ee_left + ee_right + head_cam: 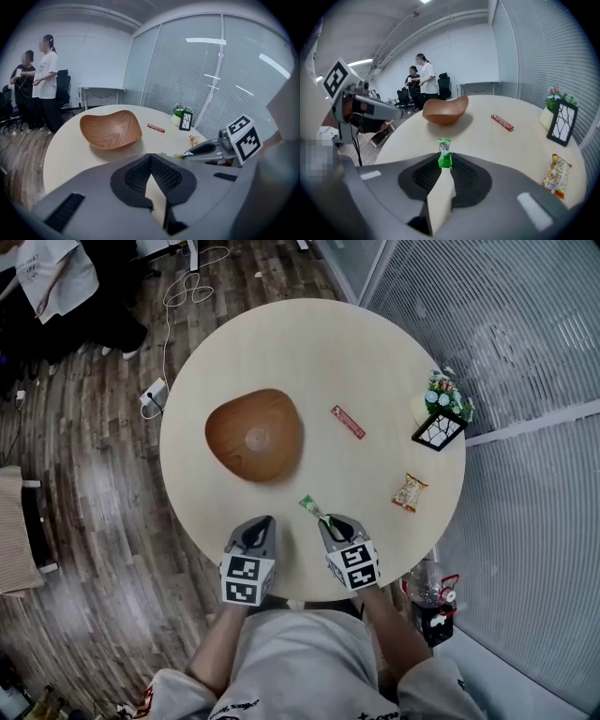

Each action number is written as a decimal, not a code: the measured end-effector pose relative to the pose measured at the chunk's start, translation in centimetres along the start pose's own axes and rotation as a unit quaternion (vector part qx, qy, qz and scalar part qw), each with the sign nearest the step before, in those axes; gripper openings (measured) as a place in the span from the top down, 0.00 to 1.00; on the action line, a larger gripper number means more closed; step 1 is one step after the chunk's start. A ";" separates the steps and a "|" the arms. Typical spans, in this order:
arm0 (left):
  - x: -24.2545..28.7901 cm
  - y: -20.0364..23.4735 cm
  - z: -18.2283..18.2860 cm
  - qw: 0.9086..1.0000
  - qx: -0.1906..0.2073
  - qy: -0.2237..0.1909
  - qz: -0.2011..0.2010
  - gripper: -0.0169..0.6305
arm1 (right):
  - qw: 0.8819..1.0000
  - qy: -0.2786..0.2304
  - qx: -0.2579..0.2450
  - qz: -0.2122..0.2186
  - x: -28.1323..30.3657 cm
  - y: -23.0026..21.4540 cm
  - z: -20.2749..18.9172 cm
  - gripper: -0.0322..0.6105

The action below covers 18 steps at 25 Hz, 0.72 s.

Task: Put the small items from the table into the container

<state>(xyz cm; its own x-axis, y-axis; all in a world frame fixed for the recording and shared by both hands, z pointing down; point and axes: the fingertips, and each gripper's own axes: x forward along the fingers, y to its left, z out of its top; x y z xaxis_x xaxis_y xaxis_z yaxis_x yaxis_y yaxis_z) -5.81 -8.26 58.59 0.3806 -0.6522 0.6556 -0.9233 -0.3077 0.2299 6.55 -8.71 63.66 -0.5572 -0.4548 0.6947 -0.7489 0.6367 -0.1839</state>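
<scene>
Head view: sachet (309,505) between right tongs (325,518)

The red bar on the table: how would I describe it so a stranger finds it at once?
Start at the round pale table and its big wooden bowl. Between that bowl and the potted flowers lies the red bar. It alone is long, thin and red; the other loose packet is squat and yellowish.
</scene>
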 end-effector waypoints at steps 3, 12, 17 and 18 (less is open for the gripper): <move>-0.5 0.9 0.1 1.000 -0.003 -0.003 0.005 0.97 | 0.998 -0.058 -0.002 -0.007 -1.8 0.8 4.5 0.86; -3.6 4.2 1.4 0.999 -0.018 -0.041 0.031 0.97 | 0.992 -0.109 -0.056 0.017 3.9 3.7 16.5 0.86; -5.5 6.4 0.6 0.997 -0.037 -0.046 0.055 0.97 | 0.995 -0.043 -0.092 -0.003 10.1 3.3 16.3 0.86; -5.8 6.7 0.5 0.996 -0.040 -0.047 0.060 0.97 | 0.995 -0.027 -0.094 -0.006 11.0 3.2 15.8 0.86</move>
<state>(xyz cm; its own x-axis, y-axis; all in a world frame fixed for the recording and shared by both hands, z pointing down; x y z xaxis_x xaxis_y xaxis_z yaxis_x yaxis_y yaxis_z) -14.18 -6.90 56.03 0.2672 -0.7437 0.6128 -0.9621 -0.1705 0.2127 -7.67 -21.57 59.73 -0.5713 -0.4922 0.6568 -0.6781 0.7339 -0.0399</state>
